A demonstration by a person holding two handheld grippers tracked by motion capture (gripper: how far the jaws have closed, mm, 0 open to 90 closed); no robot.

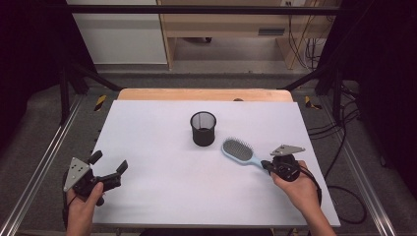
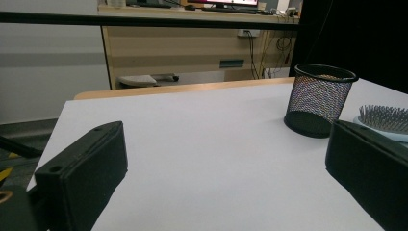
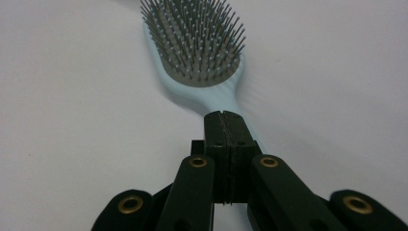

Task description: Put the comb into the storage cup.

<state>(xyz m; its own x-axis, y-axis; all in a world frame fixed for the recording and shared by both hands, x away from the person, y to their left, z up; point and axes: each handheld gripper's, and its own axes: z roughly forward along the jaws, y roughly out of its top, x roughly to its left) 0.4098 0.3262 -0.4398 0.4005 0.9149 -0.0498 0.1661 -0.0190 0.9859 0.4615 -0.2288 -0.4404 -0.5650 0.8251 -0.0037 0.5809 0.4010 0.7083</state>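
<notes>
1. While clamping the pale blue hairbrush (image 1: 239, 152) by the end of its handle, right tongs (image 1: 268, 165) sitting near the right edge of the tabletop (image 1: 162, 196), jaws pressed fully together on the handle as the right gripper view is showing (image 3: 224, 126).
2. Lying with bristles up, hairbrush (image 3: 197, 45) stretching straight away from the right tongs, long axis running from the handle at lower right toward the head at upper left in the high view.
3. Pointing along that same line, brush head ending just beside the black mesh cup (image 1: 203, 128), which is standing upright up and to the left of it, near but apart.
4. Resting well apart at the lower left corner, left tongs (image 1: 109, 169) gaping wide with nothing between the jaws; facing the mesh cup (image 2: 320, 100) and the brush head (image 2: 384, 120) across bare tabletop.
5. Judging from this layout, right hand being far nearer to the cup; probably needing to tip the brush upright and carry it up-left over the rim.
</notes>
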